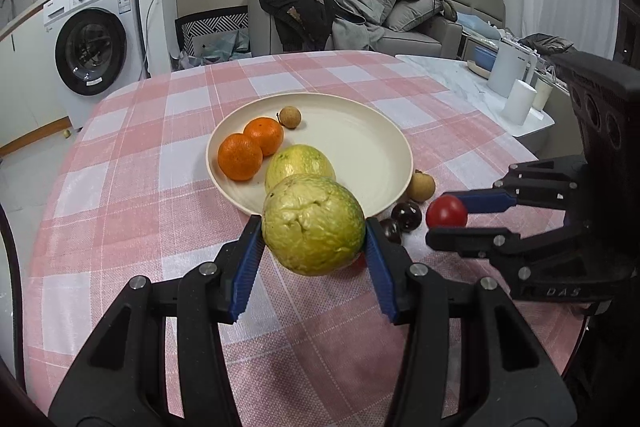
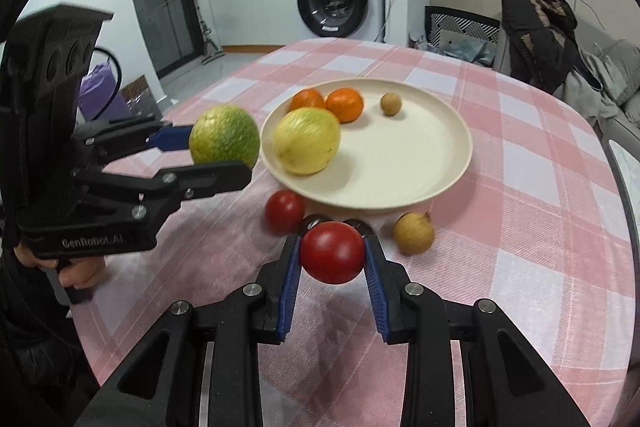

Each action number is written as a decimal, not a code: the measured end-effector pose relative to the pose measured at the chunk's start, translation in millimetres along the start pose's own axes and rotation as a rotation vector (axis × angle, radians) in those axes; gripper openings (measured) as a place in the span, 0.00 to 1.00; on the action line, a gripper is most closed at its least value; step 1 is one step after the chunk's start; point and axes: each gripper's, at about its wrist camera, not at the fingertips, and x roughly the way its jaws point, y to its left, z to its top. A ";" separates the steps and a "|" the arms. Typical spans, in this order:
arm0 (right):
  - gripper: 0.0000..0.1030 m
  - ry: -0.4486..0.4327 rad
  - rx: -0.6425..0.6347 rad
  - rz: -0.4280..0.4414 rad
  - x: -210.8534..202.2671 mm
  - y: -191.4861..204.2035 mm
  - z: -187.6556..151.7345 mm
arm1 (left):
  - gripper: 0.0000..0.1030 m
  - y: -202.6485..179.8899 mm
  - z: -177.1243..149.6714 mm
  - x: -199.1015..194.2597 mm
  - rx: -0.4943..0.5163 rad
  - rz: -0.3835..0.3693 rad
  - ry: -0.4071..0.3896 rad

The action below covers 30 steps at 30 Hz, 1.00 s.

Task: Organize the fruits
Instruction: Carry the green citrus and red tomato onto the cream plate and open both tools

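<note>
Left tool [image 1: 314,241]: pinching guava [image 1: 314,223]
Right tool [image 2: 331,255]: pinching tomato [image 2: 332,251]
Plate [image 1: 360,147]: mid-desk, holds oranges [image 1: 252,147]

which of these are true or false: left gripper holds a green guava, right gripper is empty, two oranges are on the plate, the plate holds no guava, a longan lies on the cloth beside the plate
1. The left gripper holds a green guava. True.
2. The right gripper is empty. False: it grips a red tomato.
3. Two oranges sit on the plate. True.
4. The plate holds no guava. False: a yellow guava lies in it.
5. A longan lies on the cloth beside the plate. True.
</note>
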 end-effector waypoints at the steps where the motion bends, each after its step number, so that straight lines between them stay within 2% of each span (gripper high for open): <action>1: 0.32 -0.009 0.009 -0.008 -0.8 -2.9 2.9 | 0.45 0.7 0.8 1.2 -0.001 0.001 0.001; 15: 0.31 -0.037 0.059 -0.063 10.0 -27.8 28.6 | 0.45 29.0 8.3 20.9 -0.049 0.060 0.024; 19: 0.32 -0.036 0.064 -0.070 14.7 -30.6 32.2 | 0.45 30.5 12.1 30.7 -0.035 0.089 0.027; 30: 0.32 -0.039 0.071 -0.088 23.7 -36.0 39.6 | 0.45 26.9 24.7 49.0 -0.027 0.086 0.029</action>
